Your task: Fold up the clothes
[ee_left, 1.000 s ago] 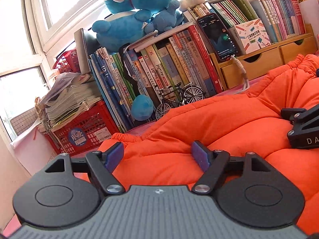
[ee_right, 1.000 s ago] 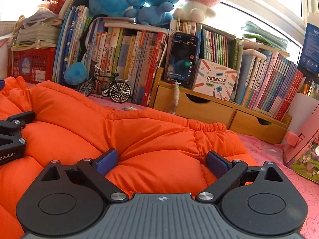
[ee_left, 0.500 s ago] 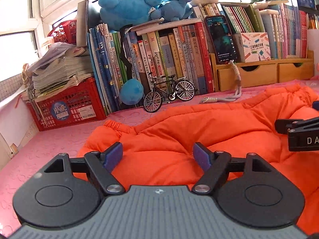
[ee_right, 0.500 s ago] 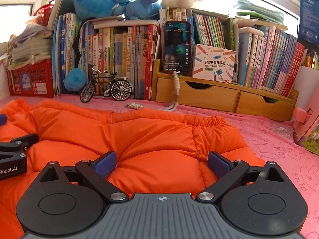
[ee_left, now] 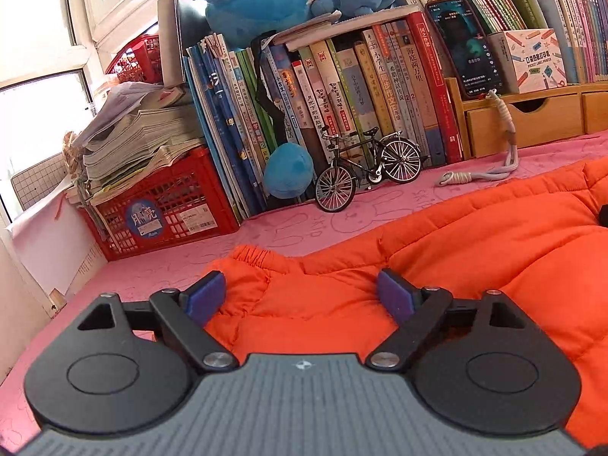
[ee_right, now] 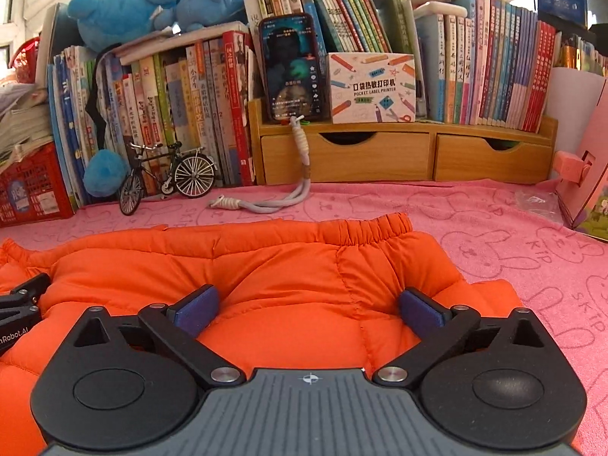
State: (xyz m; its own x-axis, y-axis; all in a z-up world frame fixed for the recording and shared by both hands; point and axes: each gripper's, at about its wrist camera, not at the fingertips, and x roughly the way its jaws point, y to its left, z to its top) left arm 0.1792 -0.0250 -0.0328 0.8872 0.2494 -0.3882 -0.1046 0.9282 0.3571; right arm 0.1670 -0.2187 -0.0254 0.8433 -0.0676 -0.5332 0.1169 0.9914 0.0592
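An orange padded garment (ee_left: 475,250) lies spread on the pink cloth (ee_left: 159,269); its elastic cuff (ee_left: 250,256) points toward the books. My left gripper (ee_left: 300,296) hovers low over the garment's left end. Its jaws are opening, with orange fabric bulging between the blue pads (ee_left: 207,296) but not pinched. In the right wrist view the garment (ee_right: 266,262) shows a gathered elastic edge (ee_right: 364,224). My right gripper (ee_right: 308,309) is over its near right part. Its jaws are opening too, wide apart, with a padded fold lying loose between them. The left gripper (ee_right: 19,304) shows at that view's left edge.
Along the back stand rows of books (ee_left: 342,87), a red crate (ee_left: 163,212) under stacked papers, a model bicycle (ee_right: 167,176), a wooden drawer unit (ee_right: 402,155) holding a phone (ee_right: 292,68), and its lanyard (ee_right: 266,201) lying on the cloth. A pink box (ee_right: 585,190) stands at the right.
Both grippers have drawn back toward the near edge and rolled level. The garment has sunk flatter, more pink cloth shows beyond it, and both pairs of jaws stand wider.
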